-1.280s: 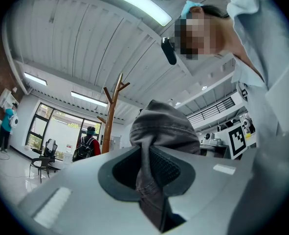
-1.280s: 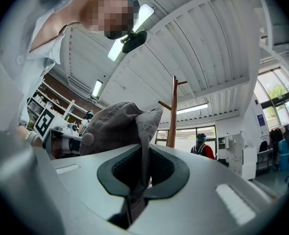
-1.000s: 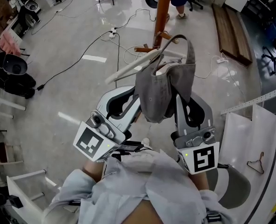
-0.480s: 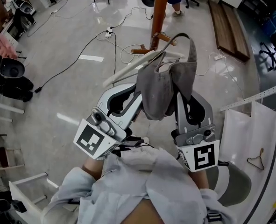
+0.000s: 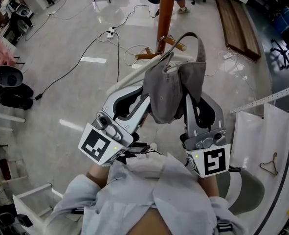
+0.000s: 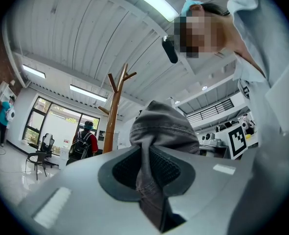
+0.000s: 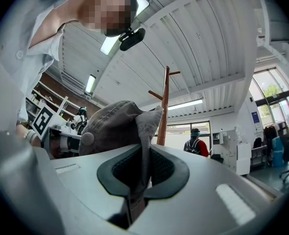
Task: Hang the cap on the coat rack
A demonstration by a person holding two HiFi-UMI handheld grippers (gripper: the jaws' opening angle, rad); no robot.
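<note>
A grey cap (image 5: 174,89) hangs in the air between my two grippers, its strap looping up over the top. In the head view my left gripper (image 5: 145,101) is shut on the cap's left edge, and my right gripper (image 5: 188,101) is shut on its right edge. The left gripper view shows cap fabric (image 6: 160,129) pinched between the jaws of the left gripper (image 6: 146,168). In the right gripper view the cap (image 7: 114,126) is clamped the same way by the right gripper (image 7: 143,169). The wooden coat rack (image 5: 166,11), with its short pegs (image 5: 175,42), stands just beyond the cap.
Cables and a power strip (image 5: 111,32) lie on the shiny floor by the rack's base. A white bar (image 5: 134,72) slants behind the cap. Wooden planks (image 5: 239,26) lie at the far right, and a white panel with a hanger (image 5: 268,166) is at the right. A person with a backpack (image 6: 84,143) stands beyond the rack.
Both grippers keep their hold on the cap. The cap has edged slightly toward the rack's pole, and the head view has shifted a little.
</note>
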